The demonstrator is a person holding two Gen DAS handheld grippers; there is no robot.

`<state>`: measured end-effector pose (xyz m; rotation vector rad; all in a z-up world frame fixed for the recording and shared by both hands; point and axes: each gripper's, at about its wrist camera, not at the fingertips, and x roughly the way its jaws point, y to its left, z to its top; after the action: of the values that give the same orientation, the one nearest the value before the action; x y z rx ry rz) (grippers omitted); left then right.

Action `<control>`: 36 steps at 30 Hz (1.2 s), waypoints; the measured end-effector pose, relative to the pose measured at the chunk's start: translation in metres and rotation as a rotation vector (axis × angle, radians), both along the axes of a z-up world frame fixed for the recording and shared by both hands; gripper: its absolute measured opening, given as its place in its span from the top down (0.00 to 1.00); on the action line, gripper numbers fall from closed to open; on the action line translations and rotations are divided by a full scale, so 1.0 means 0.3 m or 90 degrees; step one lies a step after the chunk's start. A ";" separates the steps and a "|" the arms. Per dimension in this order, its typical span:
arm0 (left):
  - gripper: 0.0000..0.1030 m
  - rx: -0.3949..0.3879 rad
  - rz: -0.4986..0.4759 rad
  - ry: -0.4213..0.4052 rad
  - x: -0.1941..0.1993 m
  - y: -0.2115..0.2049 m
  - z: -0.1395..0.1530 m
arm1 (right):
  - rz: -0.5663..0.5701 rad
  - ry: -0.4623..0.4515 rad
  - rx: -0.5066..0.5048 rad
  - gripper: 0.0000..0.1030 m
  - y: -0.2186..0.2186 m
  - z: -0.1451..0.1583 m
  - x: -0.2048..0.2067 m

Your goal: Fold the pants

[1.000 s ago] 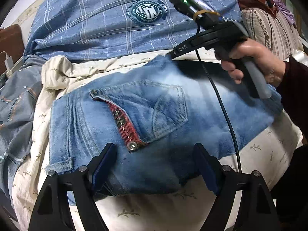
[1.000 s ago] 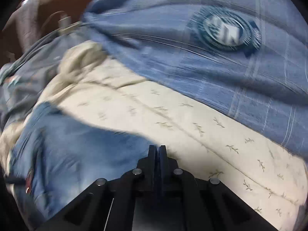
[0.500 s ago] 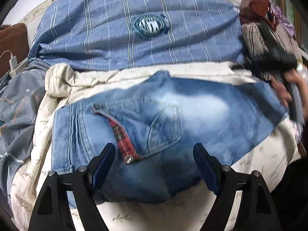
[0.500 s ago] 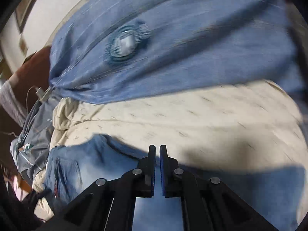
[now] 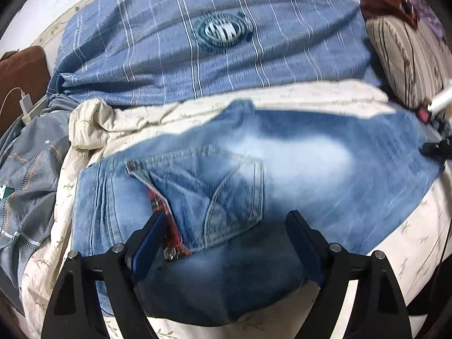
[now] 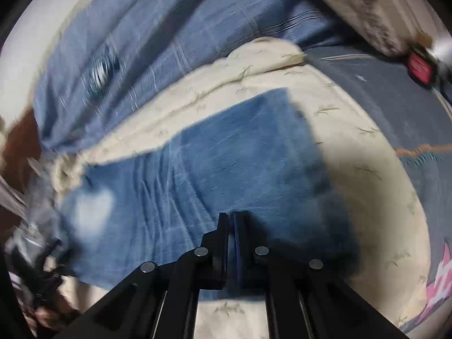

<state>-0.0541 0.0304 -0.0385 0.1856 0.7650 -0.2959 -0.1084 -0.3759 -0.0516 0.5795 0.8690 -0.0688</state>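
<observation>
Blue jeans (image 5: 296, 158) lie folded across the cream sheet (image 5: 118, 121), back pocket (image 5: 234, 195) up, a red plaid lining showing beside it. My left gripper (image 5: 226, 237) hovers low over the waist end with its jaws opening. The denim lies under the gap and the blue pads (image 5: 147, 243) do not press it. In the right wrist view, my right gripper (image 6: 230, 217) is shut with nothing between its fingers. It sits over the plain leg end of the jeans (image 6: 226, 158). That picture is blurred.
A blue striped quilt (image 5: 158, 45) with a round badge lies behind the jeans. A striped pillow (image 5: 409, 56) is at the far right, a grey patterned blanket (image 5: 28, 169) at the left, with a white charger (image 5: 25, 104) and a brown cushion (image 5: 19, 70).
The hand with the right gripper swept from the far edge of the jeans' middle out to their right end, rolling as it went. The left gripper stayed put.
</observation>
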 end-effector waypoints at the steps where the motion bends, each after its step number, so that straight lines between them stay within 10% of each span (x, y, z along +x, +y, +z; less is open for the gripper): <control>1: 0.16 0.000 -0.001 -0.009 -0.002 0.000 0.006 | -0.020 -0.031 0.001 0.94 -0.029 0.026 -0.038; 8: 0.16 0.034 -0.041 0.031 0.030 -0.084 -0.048 | -0.033 0.067 0.008 0.93 -0.080 -0.074 -0.045; 18: 0.16 -0.037 -0.026 -0.036 -0.001 -0.110 0.022 | -0.058 -0.109 0.100 0.90 -0.114 0.057 -0.254; 23: 0.16 -0.058 -0.042 -0.031 0.008 -0.139 0.021 | -0.076 -0.134 0.202 0.25 -0.062 0.033 -0.285; 36: 0.16 -0.090 -0.072 0.003 0.007 -0.190 0.018 | -0.142 -0.048 0.301 0.33 -0.050 -0.123 -0.225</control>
<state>-0.0521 -0.0265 -0.0330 0.0955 0.7369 -0.4567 -0.1760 -0.3908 -0.0884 1.1150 0.7453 -0.0424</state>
